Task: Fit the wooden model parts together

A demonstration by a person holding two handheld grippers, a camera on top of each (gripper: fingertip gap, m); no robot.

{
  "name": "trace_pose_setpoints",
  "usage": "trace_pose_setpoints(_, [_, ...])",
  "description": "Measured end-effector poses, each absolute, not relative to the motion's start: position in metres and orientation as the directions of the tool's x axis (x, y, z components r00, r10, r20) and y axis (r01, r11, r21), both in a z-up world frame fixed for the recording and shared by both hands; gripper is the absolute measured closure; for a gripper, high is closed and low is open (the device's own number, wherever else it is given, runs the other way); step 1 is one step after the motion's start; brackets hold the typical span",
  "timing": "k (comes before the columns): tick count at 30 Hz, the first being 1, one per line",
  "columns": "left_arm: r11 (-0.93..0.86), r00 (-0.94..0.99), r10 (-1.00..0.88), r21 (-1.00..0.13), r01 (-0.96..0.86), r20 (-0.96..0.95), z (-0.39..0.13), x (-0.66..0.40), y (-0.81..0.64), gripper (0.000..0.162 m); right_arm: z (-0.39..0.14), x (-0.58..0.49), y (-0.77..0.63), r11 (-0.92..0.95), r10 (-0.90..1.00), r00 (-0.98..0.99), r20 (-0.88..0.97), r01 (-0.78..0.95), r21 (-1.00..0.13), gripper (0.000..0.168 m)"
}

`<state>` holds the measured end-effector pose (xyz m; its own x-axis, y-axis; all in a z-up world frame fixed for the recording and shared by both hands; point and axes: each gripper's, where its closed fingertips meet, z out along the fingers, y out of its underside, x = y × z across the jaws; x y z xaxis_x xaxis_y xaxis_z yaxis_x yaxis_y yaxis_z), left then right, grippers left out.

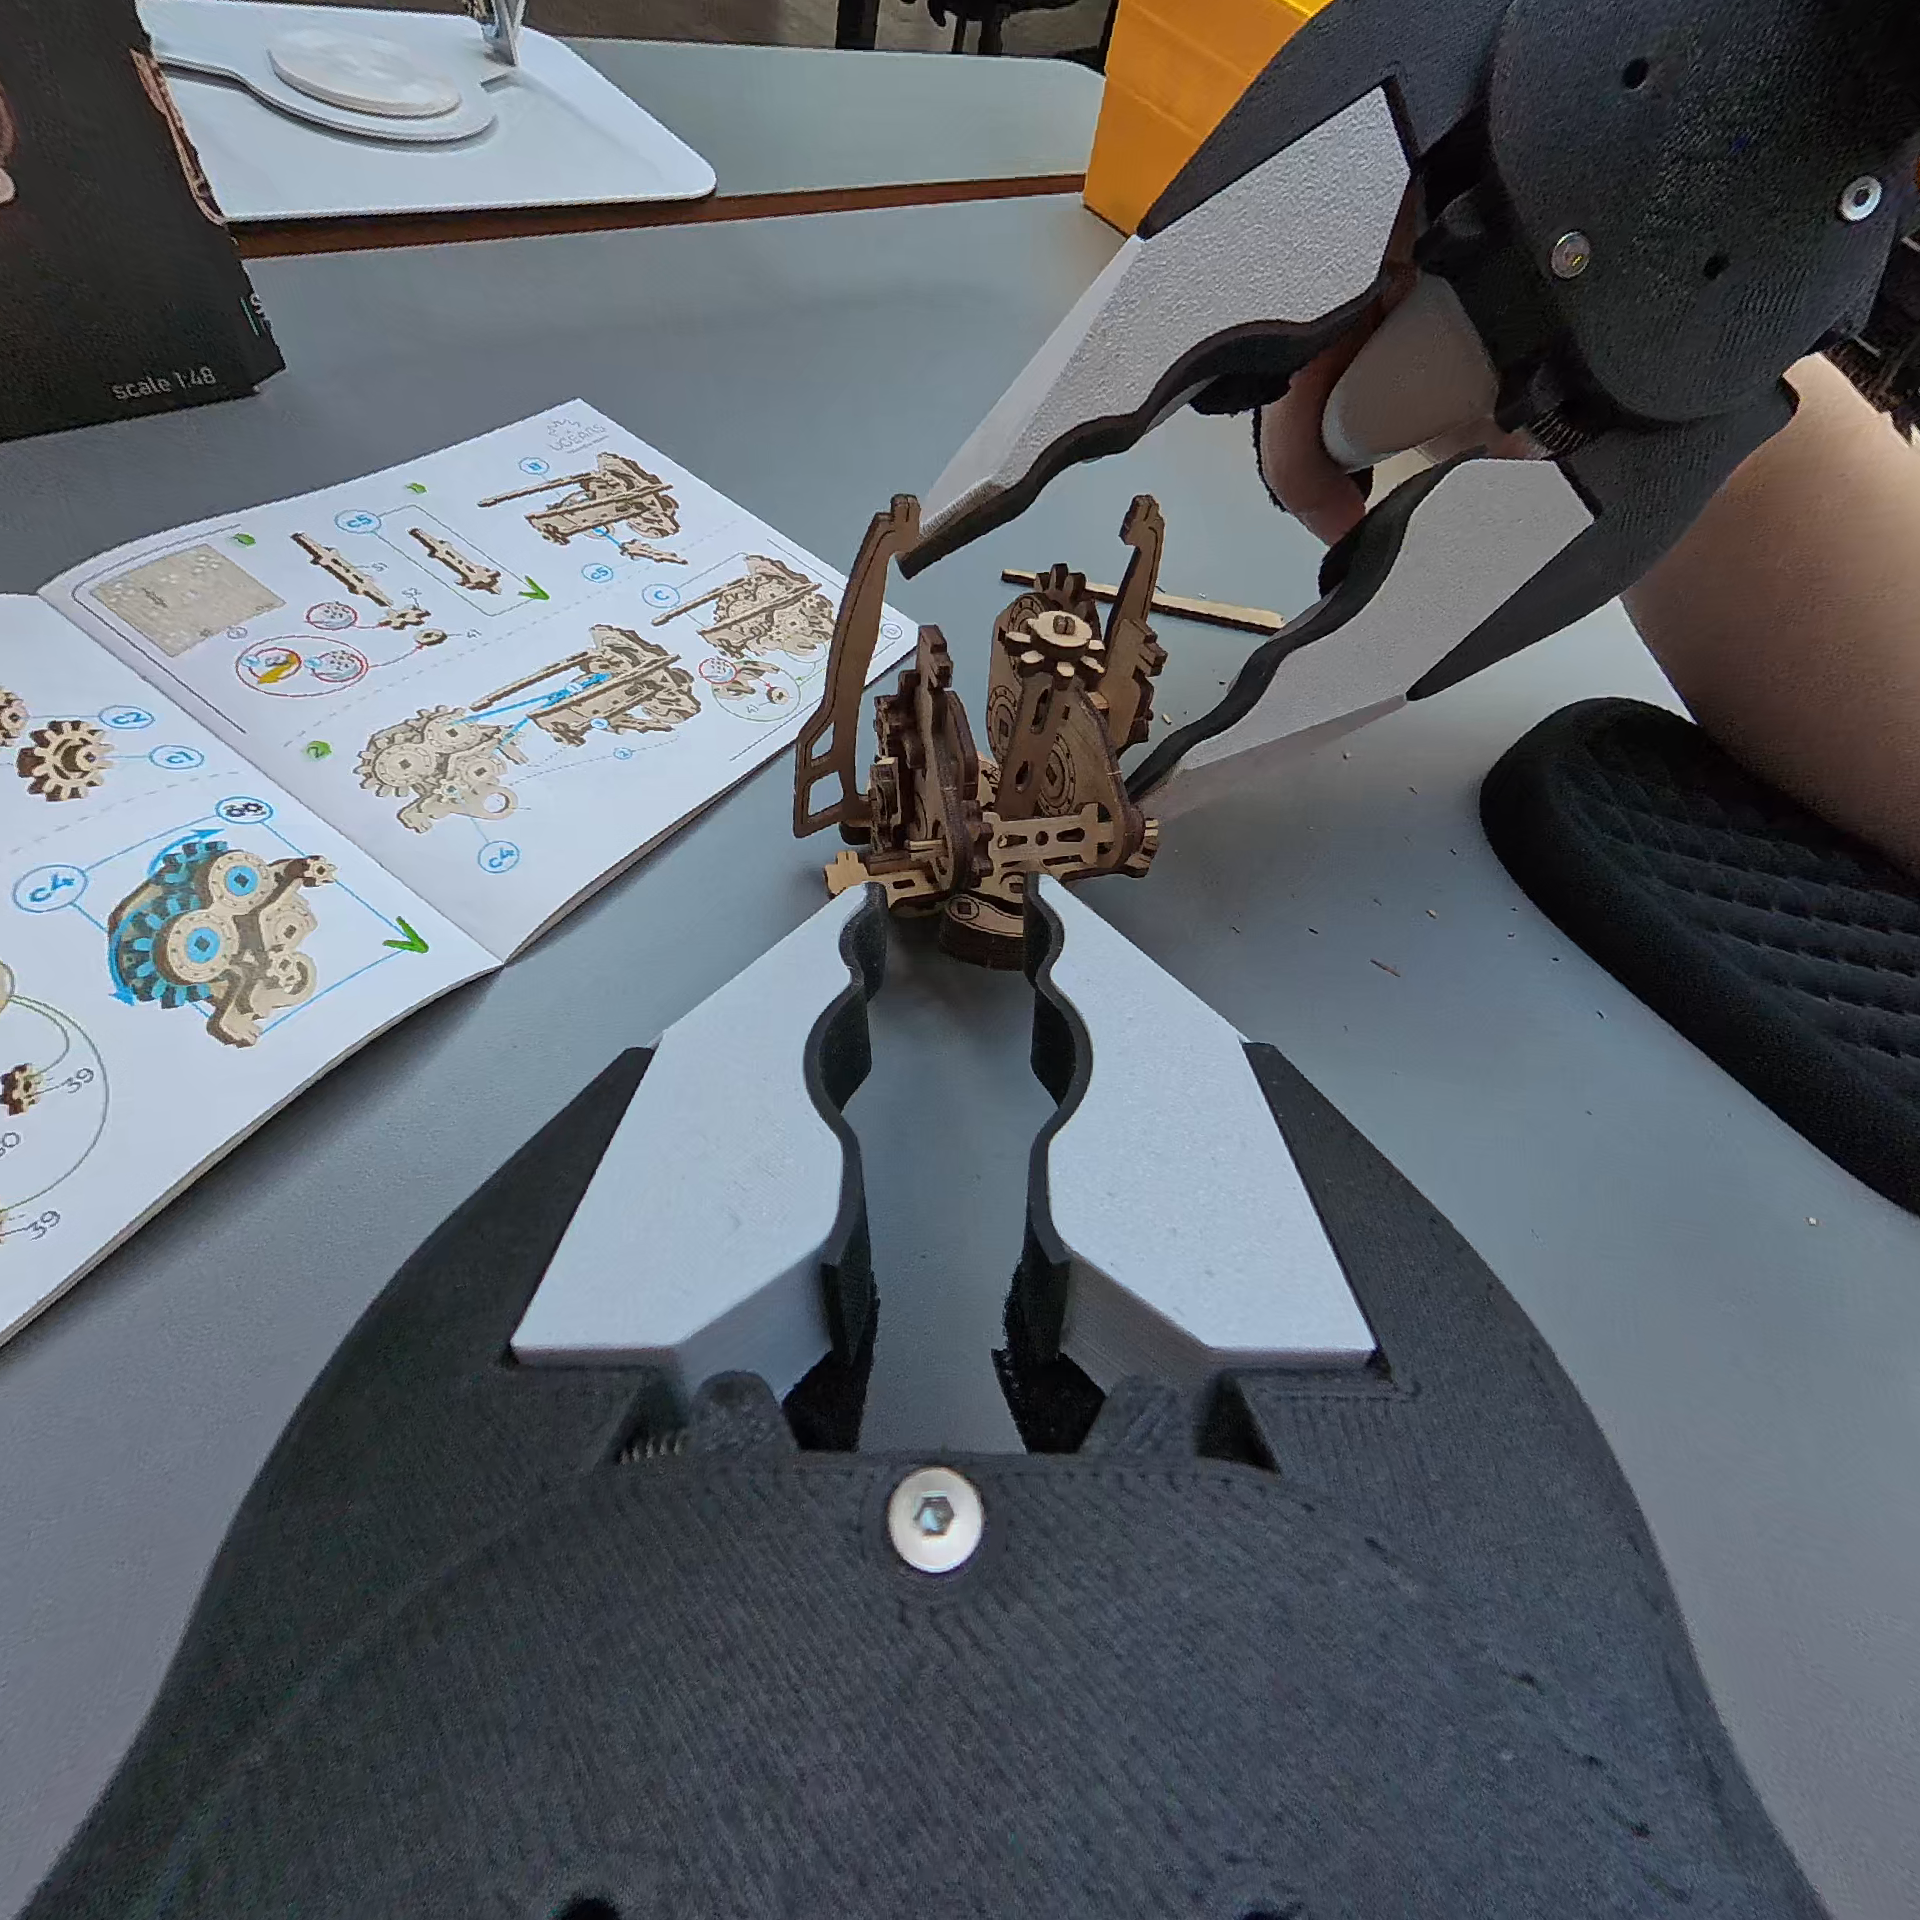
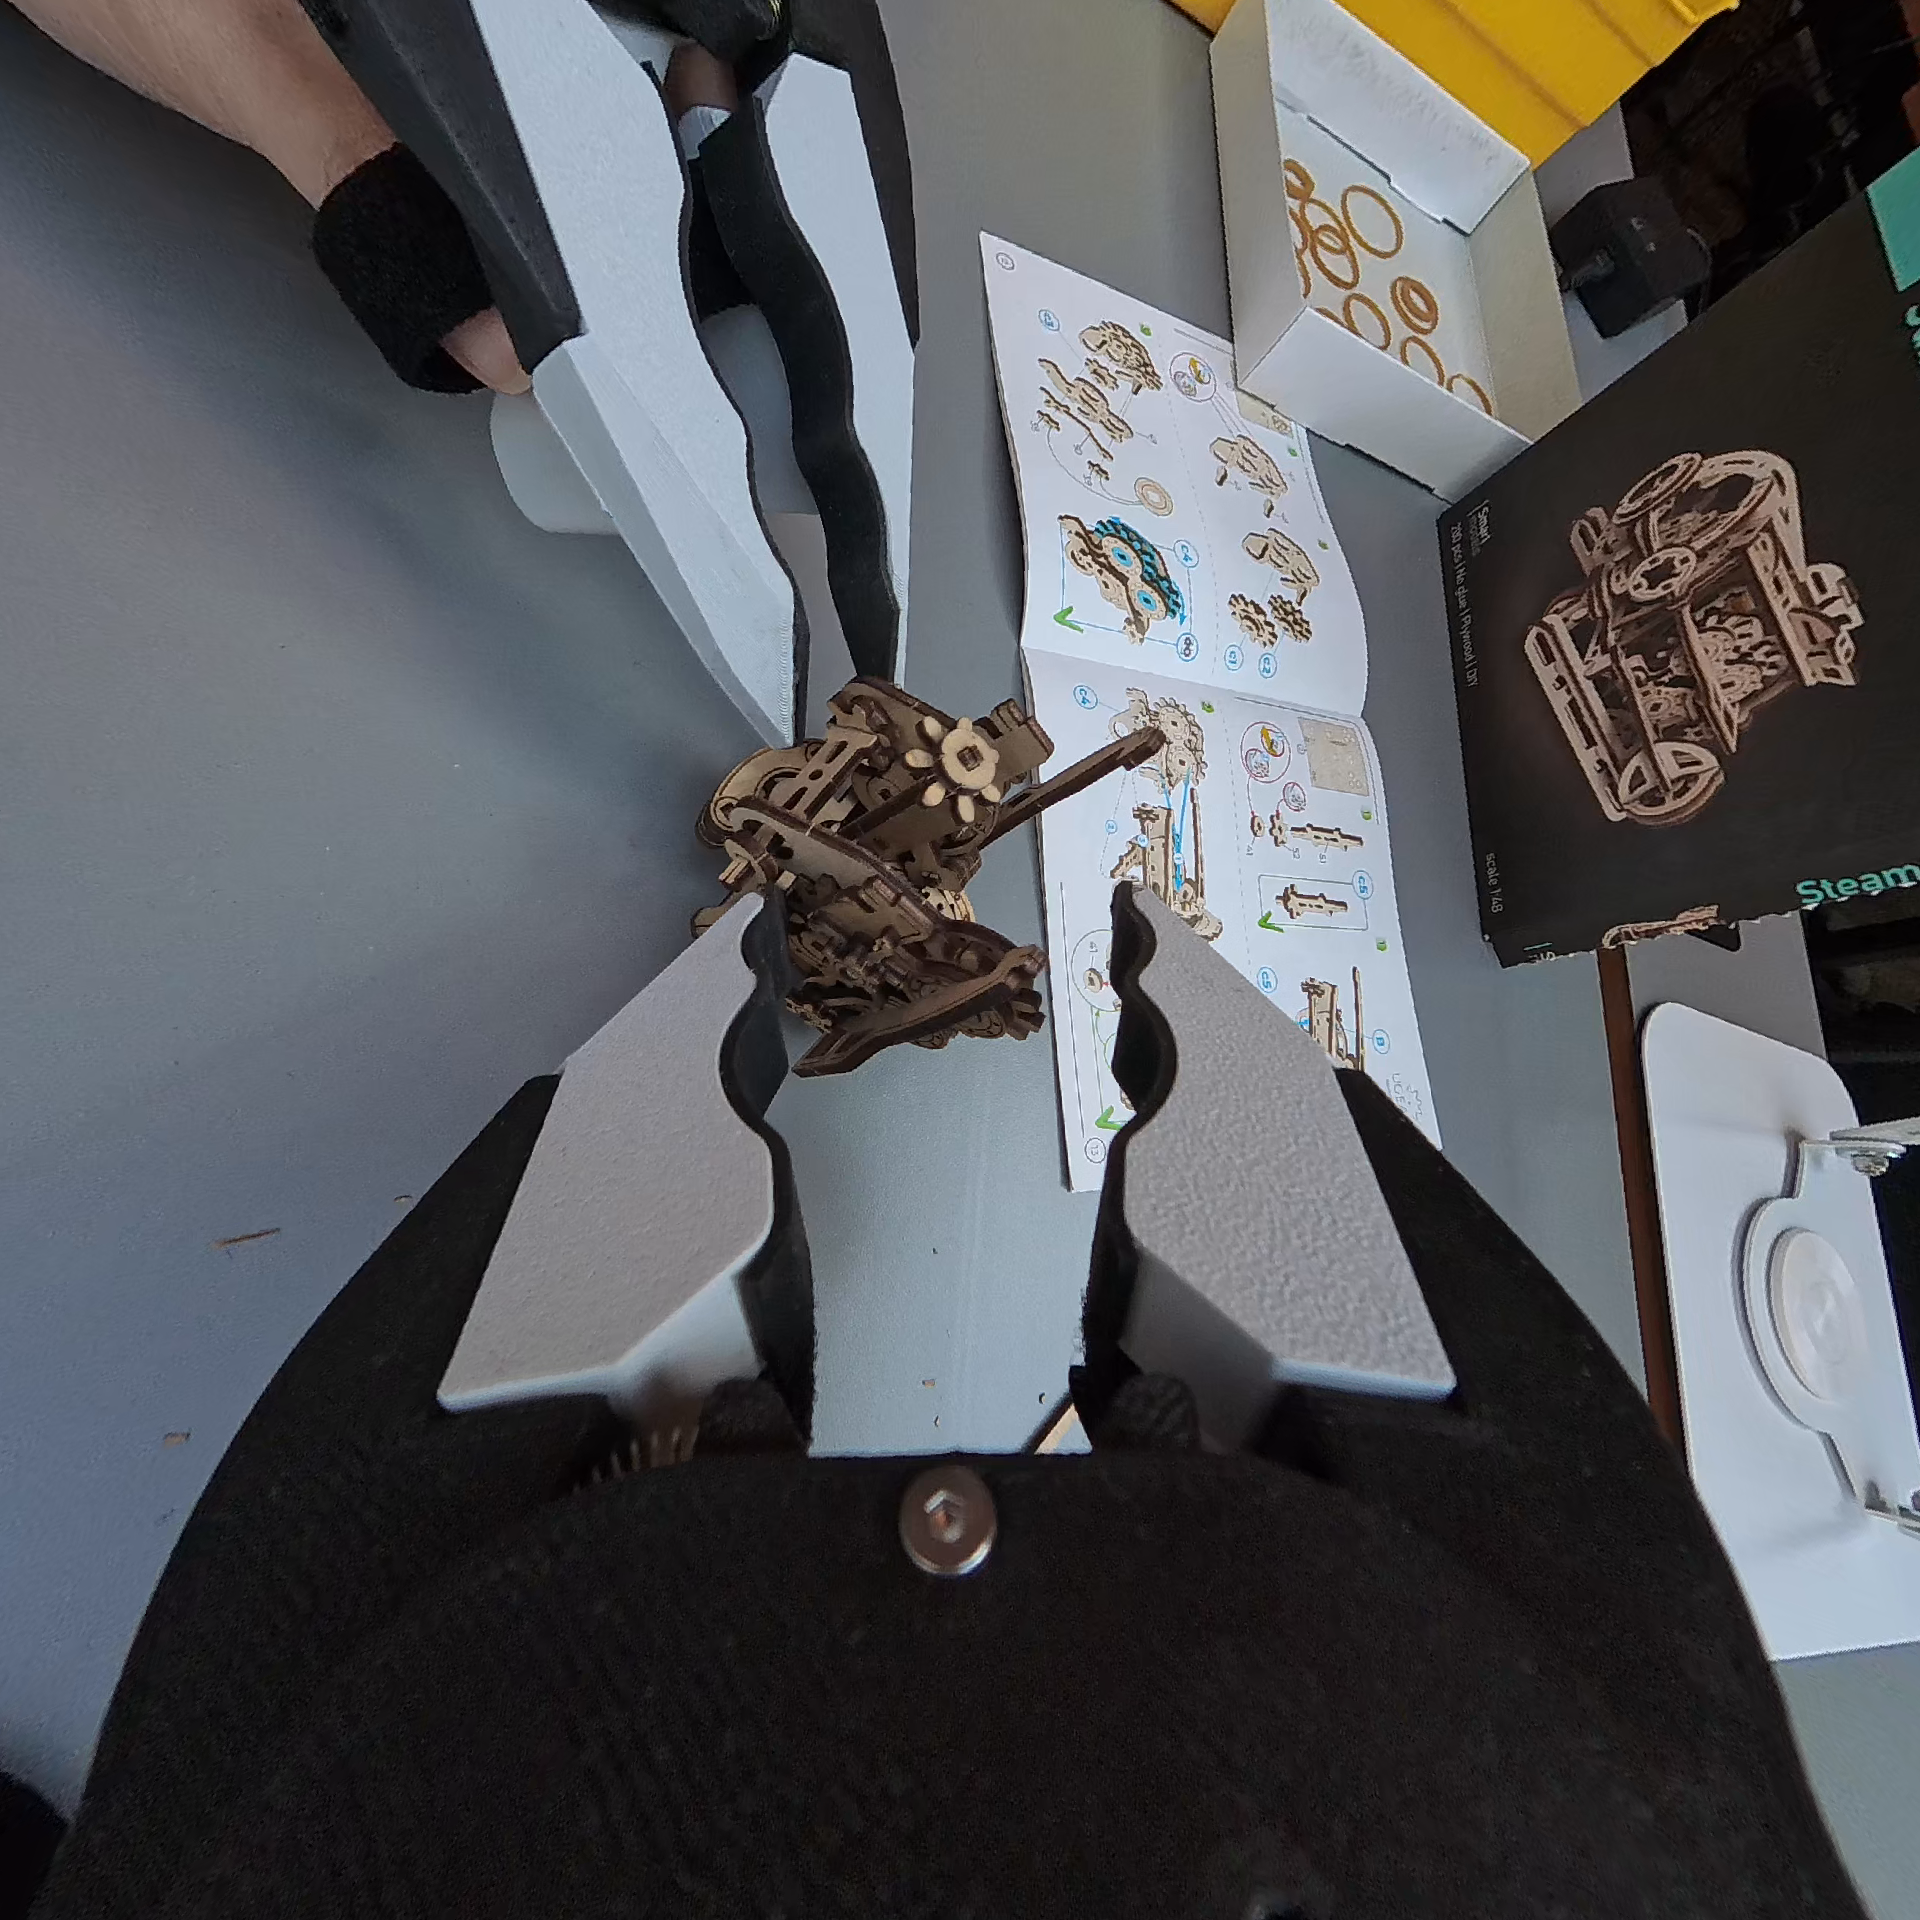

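- The wooden model (image 1: pixel 977 748) stands above the grey table (image 1: pixel 1351 1039), gripped at its base by the left gripper (image 1: pixel 951 914).
- The right gripper (image 2: pixel 940 920), jaws spread wide, brackets the model's upper part; one tip touches it.

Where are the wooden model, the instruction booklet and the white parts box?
wooden model (image 1: pixel 987 769), left wrist view, central gears.
instruction booklet (image 1: pixel 343 748), left wrist view, open page.
white parts box (image 2: pixel 1299 353), right wrist view, near wall.
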<state>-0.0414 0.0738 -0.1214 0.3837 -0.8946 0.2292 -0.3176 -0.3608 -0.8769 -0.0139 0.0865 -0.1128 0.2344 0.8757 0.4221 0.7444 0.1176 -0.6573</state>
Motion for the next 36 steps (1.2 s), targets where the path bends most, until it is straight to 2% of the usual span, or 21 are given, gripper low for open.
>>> trace_pose_setpoints(8, [-0.358, 0.390, -0.892, -0.884, -0.301, 0.229, -0.119, -0.043, 0.075, 0.135, -0.115, -0.010, 0.085, 0.102, 0.885, 0.234, 0.403, 0.747, -0.657, 0.104])
trace_pose_setpoints(17, [-0.328, 0.362, -0.907, -0.900, -0.287, 0.215, -0.114, -0.043, 0.070, 0.124, -0.113, -0.010, 0.085, 0.107, 0.881, 0.234, 0.411, 0.748, -0.655, 0.104])
trace_pose_setpoints(26, [-0.339, 0.390, -0.892, -0.908, -0.247, 0.227, -0.100, -0.044, 0.085, 0.131, -0.107, -0.012, 0.088, 0.126, 0.869, 0.235, 0.436, 0.746, -0.654, 0.105])
trace_pose_setpoints(30, [-0.323, 0.396, -0.901, -0.884, -0.337, 0.178, -0.109, -0.040, 0.085, 0.131, -0.106, -0.013, 0.089, 0.131, 0.864, 0.237, 0.444, 0.746, -0.653, 0.105])
trace_pose_setpoints(36, [-0.367, 0.398, -0.889, -0.871, -0.326, 0.226, -0.113, -0.034, 0.085, 0.143, -0.104, -0.014, 0.089, 0.144, 0.855, 0.234, 0.463, 0.751, -0.645, 0.106])
